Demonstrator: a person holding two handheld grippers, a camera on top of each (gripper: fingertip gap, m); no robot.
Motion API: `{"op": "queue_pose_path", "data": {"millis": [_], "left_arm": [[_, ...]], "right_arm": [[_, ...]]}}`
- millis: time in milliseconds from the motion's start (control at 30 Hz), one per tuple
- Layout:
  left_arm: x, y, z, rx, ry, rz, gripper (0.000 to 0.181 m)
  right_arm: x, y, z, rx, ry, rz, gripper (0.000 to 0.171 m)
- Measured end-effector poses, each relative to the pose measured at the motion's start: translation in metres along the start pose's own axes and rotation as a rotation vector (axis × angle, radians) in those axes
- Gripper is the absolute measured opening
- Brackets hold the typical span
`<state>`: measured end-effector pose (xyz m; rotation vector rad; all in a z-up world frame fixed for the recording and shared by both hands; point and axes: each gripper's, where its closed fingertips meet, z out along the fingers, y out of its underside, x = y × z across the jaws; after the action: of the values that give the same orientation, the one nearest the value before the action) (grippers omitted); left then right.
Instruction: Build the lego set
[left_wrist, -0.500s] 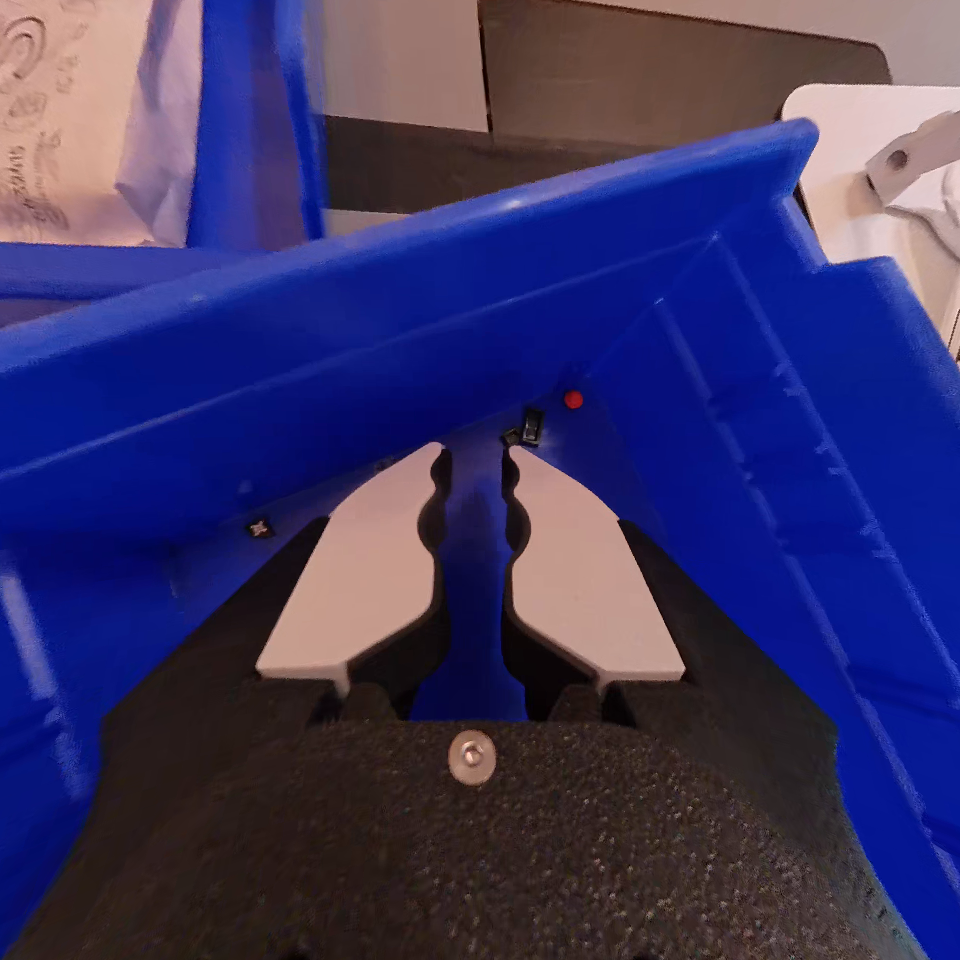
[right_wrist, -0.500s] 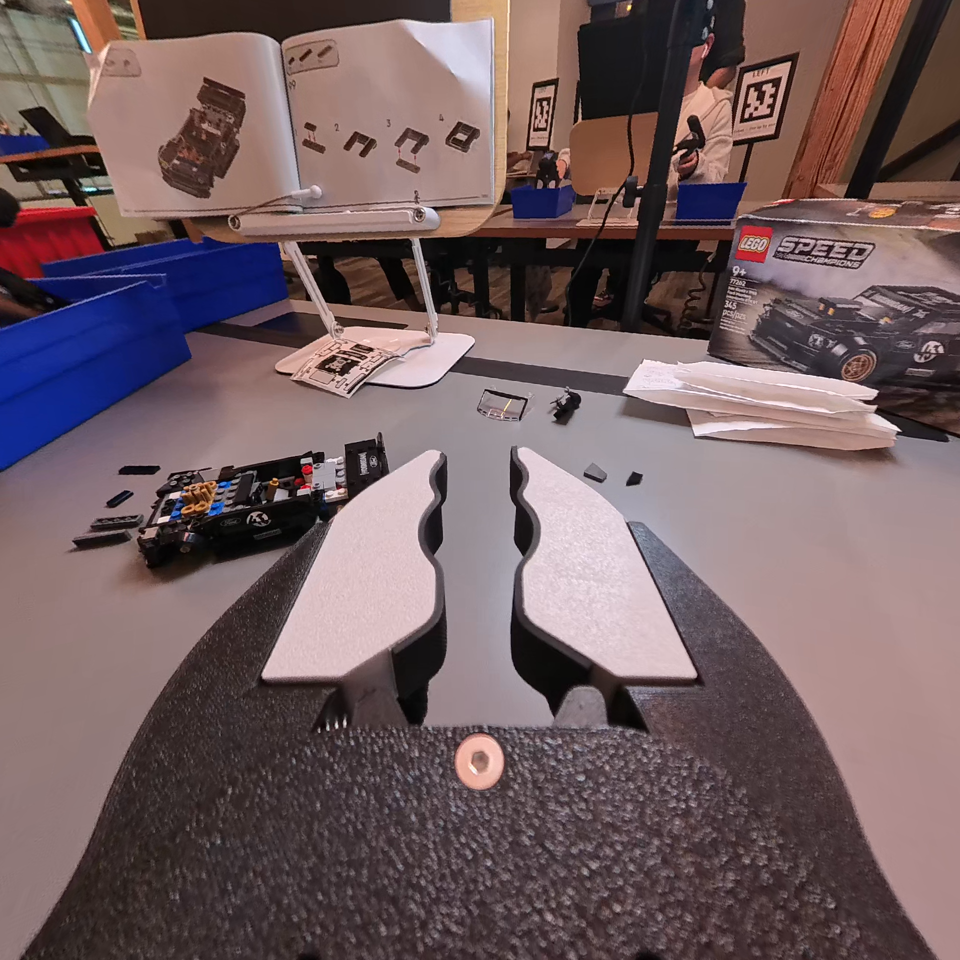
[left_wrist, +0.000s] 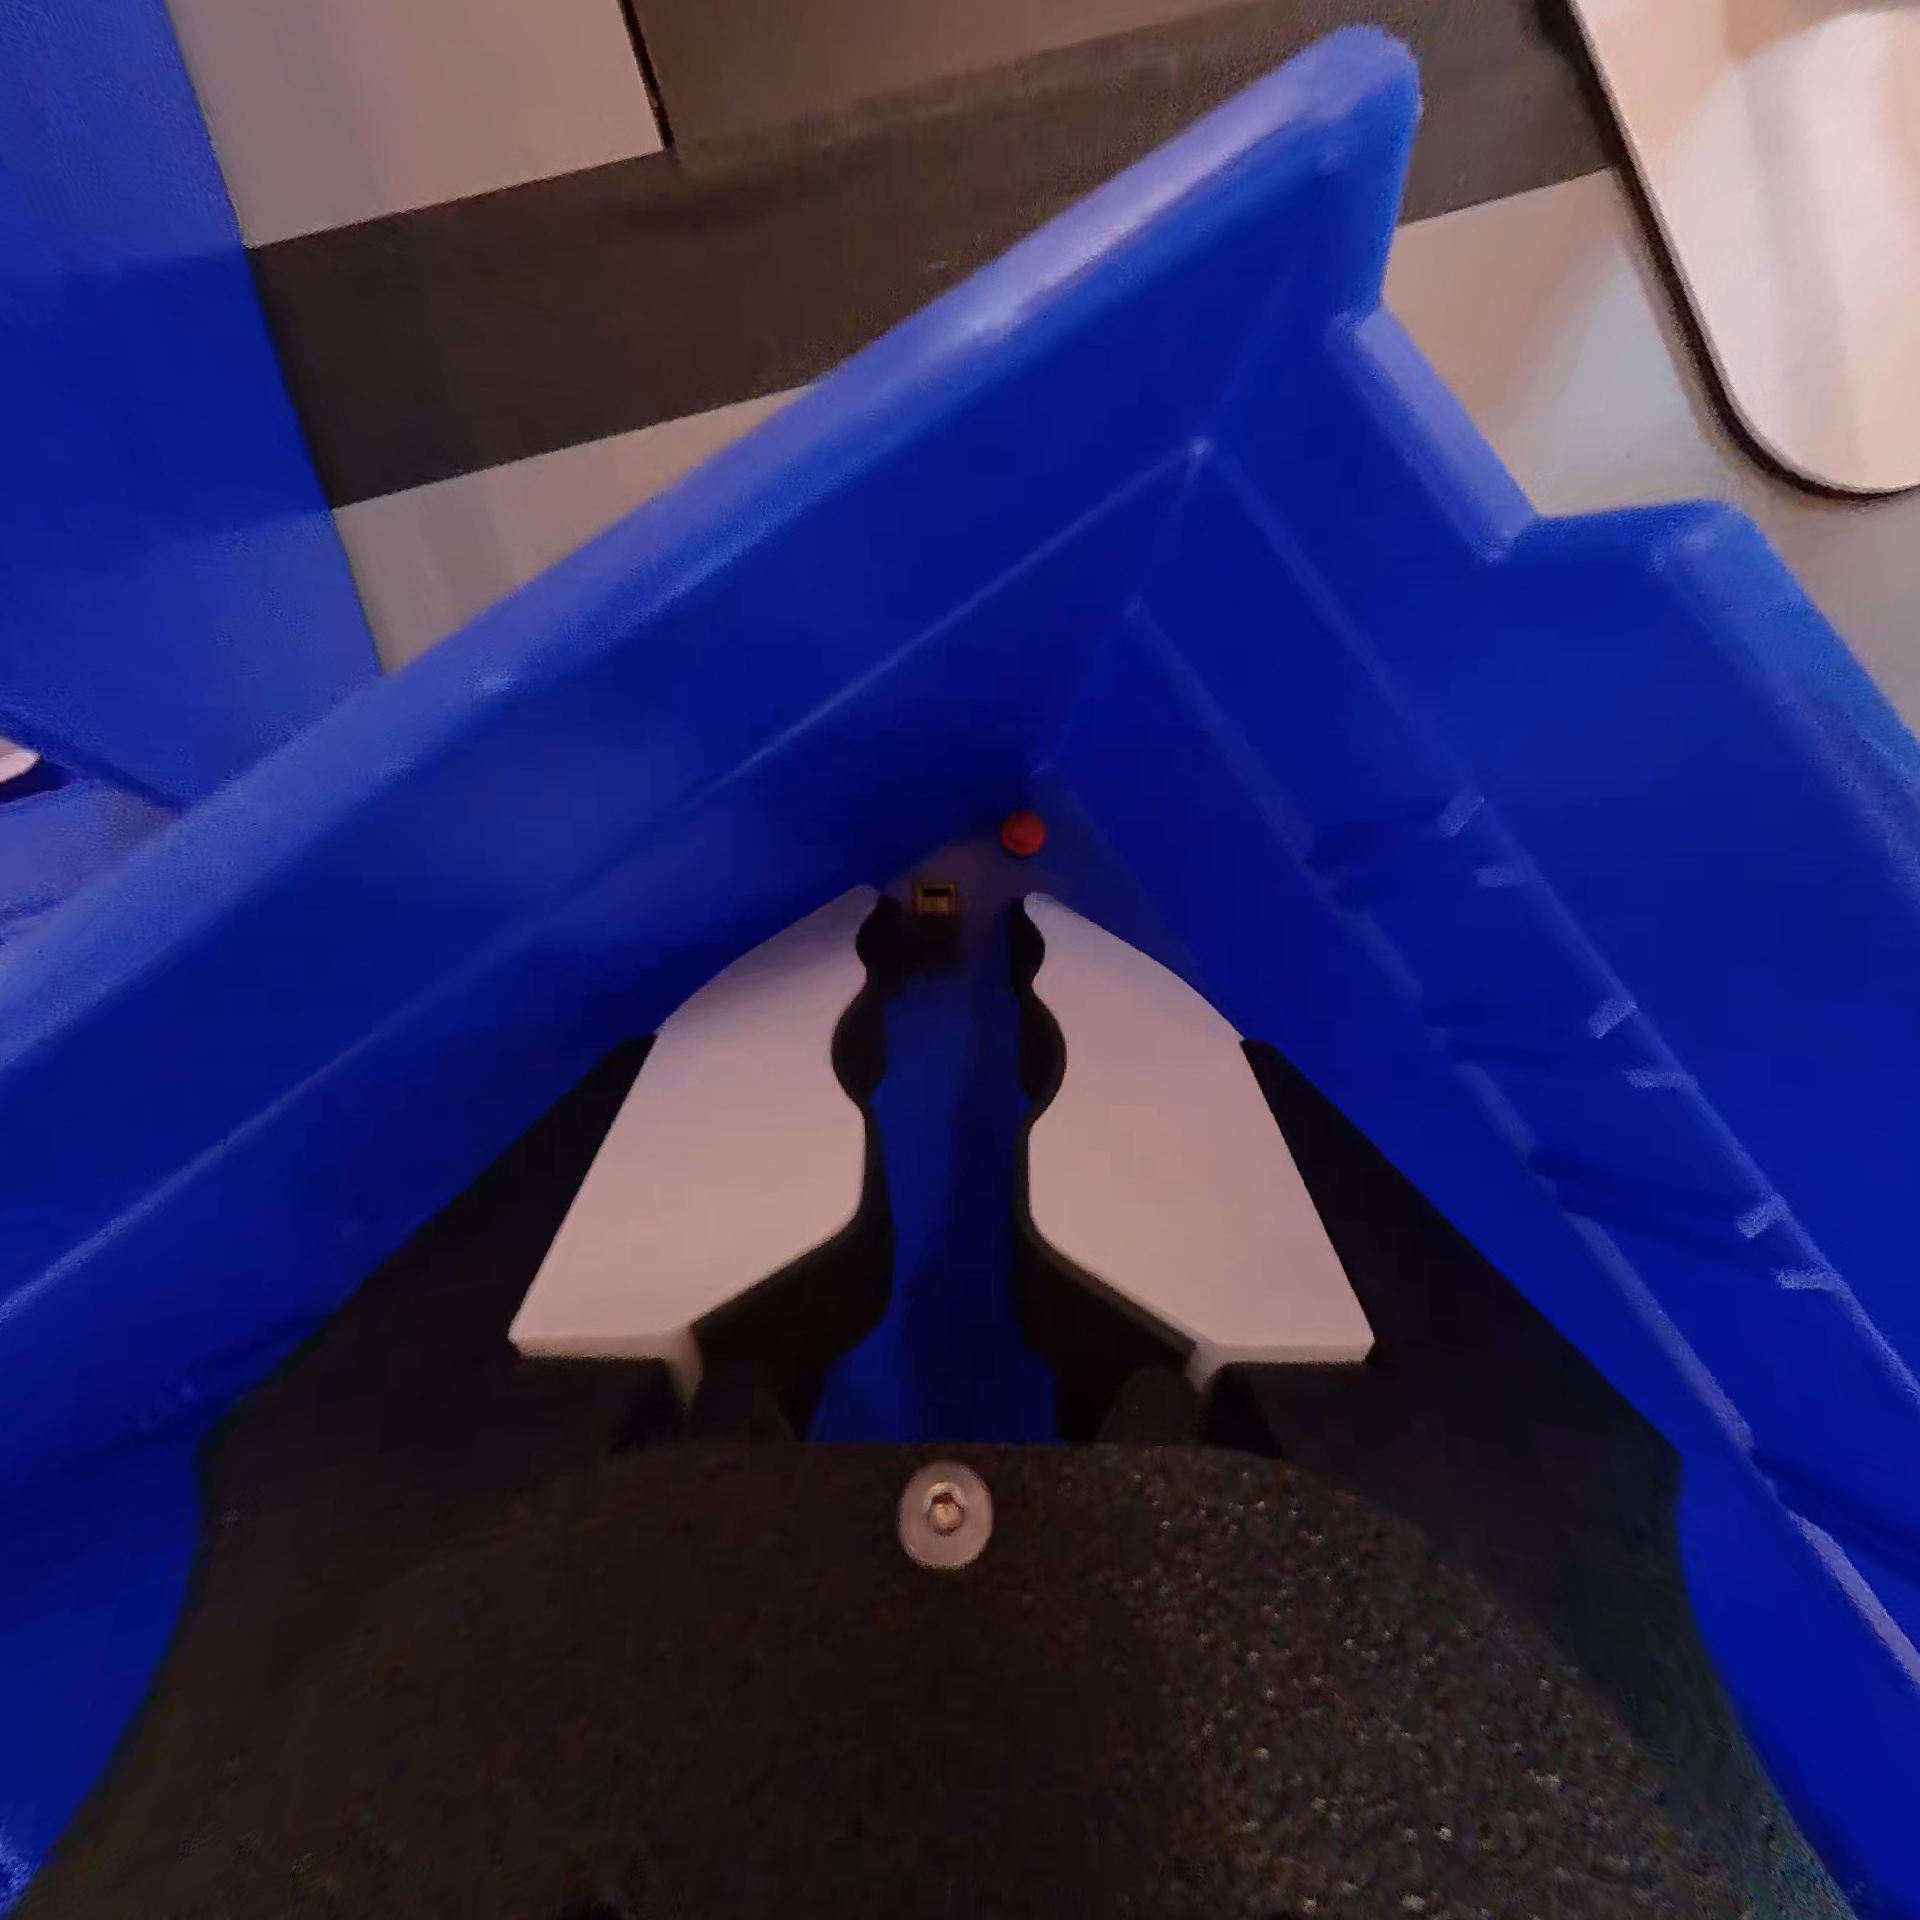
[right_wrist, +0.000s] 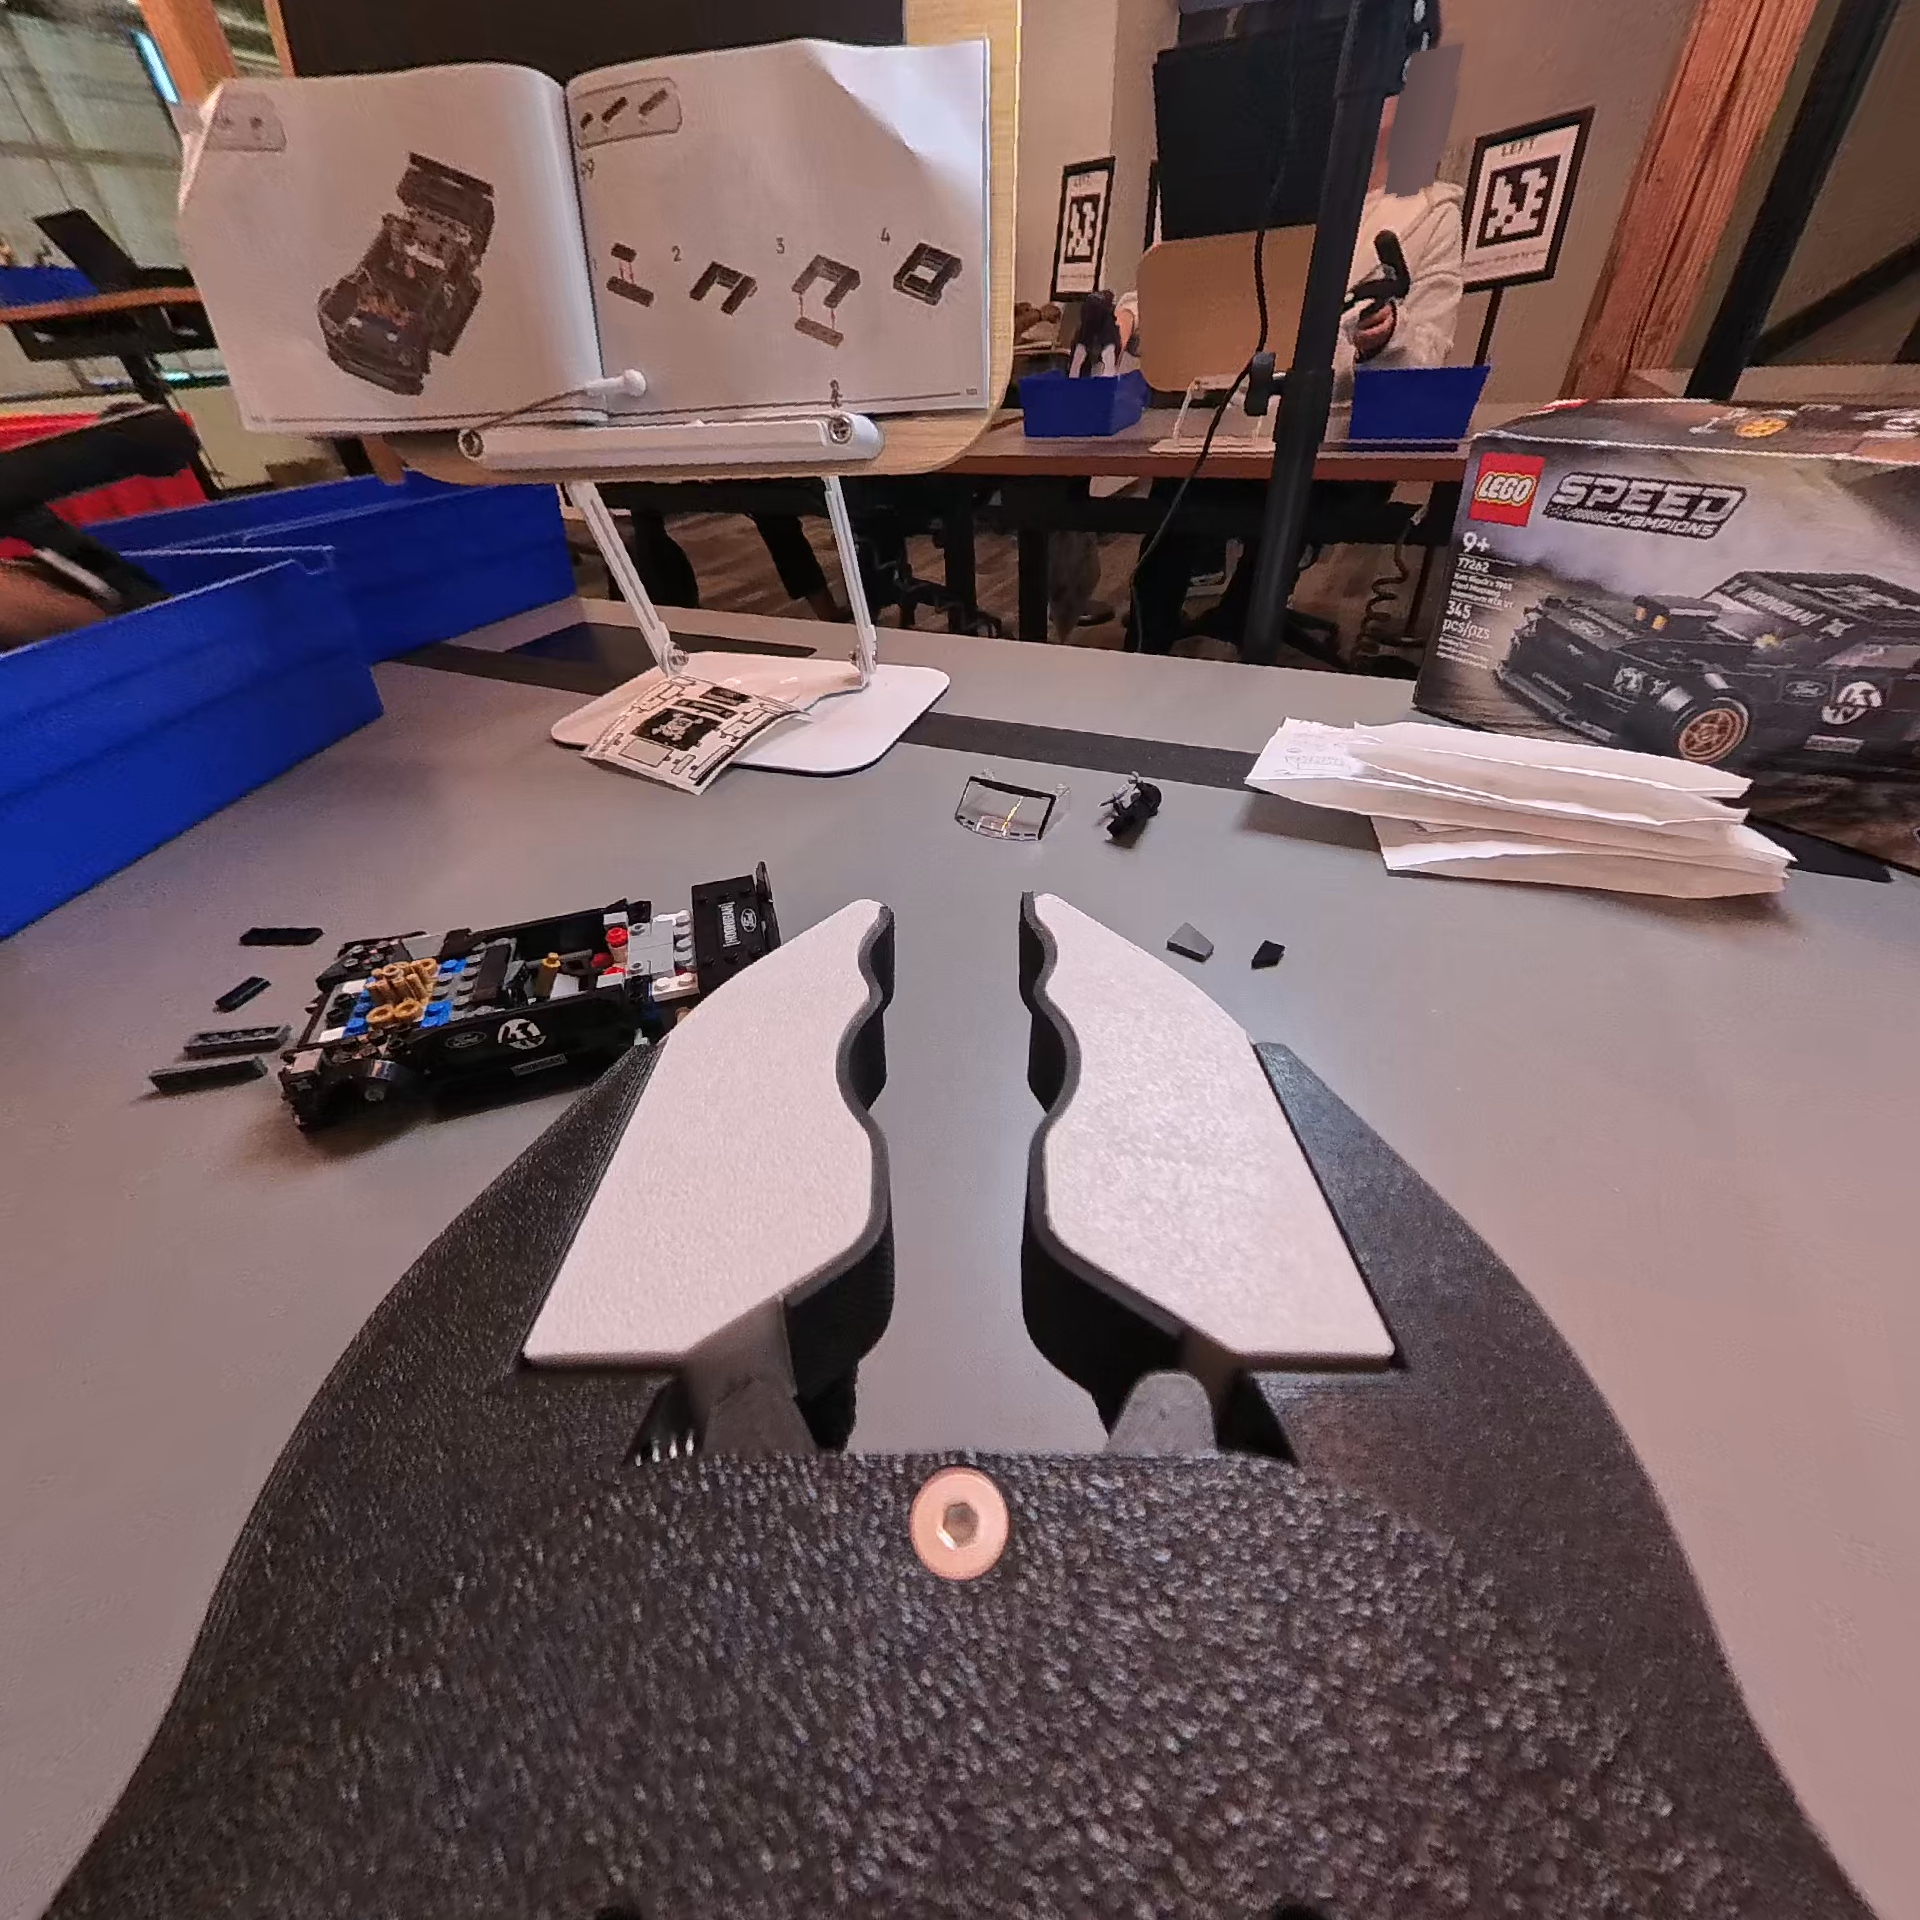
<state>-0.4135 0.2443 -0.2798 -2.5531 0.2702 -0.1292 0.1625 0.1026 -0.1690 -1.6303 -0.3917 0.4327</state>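
Reaching into the corner of the blue bin (left_wrist: 727, 644), the left gripper (left_wrist: 951, 914) has its jaws apart around a small black piece (left_wrist: 934, 900); centre it before closing, avoiding the red stud (left_wrist: 1021, 833). The right gripper (right_wrist: 956, 925) waits parted and empty near the half-built car (right_wrist: 499, 997).

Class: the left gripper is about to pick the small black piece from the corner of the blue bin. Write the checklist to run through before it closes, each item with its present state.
1. Left gripper open: ok.
2. Small black piece lies between the fingertips: ok, nearer the left one.
3. Red round piece outside the gap: ok.
4. Blue bin walls leave room for the fingers: cannot tell, corner is tight.
5. Right gripper open and empty over the table: ok.
6. Partly built car upright, ready: ok.
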Motion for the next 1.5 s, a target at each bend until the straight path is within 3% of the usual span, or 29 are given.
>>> {"op": "queue_pose_path", "data": {"millis": [167,433,600,700,800,967,1167,1333,1500], "left_arm": [[0.000,0.002,-0.001,-0.042,0.029,0.002,0.009],[0.012,0.010,-0.017,-0.035,0.100,0.020,0.009],[0.048,-0.027,-0.089,0.277,0.230,0.062,0.009],[0.084,-0.044,-0.148,0.507,0.284,0.232,0.008],[0.123,-0.039,-0.186,0.613,0.344,0.359,0.008],[0.208,-0.015,-0.251,0.831,0.713,0.436,0.008],[0.312,0.018,-0.304,0.930,1.326,0.164,0.008],[0.374,0.023,-0.282,0.771,1.672,-0.186,0.007],[0.404,0.024,-0.250,0.611,1.851,-0.399,0.008]], "right_arm": [[0.002,0.001,0.000,0.001,-0.003,0.013,0.023],[0.002,-0.002,-0.002,0.015,-0.007,0.014,0.023],[0.000,-0.004,-0.003,0.021,-0.015,0.007,0.023],[-0.002,-0.005,-0.003,0.024,-0.019,-0.010,0.023],[-0.006,-0.005,-0.003,0.024,-0.024,-0.029,0.023],[-0.009,-0.008,-0.004,0.033,-0.034,-0.042,0.023],[-0.048,-0.012,-0.001,0.024,-0.209,-0.141,0.022],[-0.135,-0.022,0.002,0.011,-0.539,-0.374,0.022],[-0.195,-0.038,0.007,0.059,-0.730,-0.537,0.022]]}}
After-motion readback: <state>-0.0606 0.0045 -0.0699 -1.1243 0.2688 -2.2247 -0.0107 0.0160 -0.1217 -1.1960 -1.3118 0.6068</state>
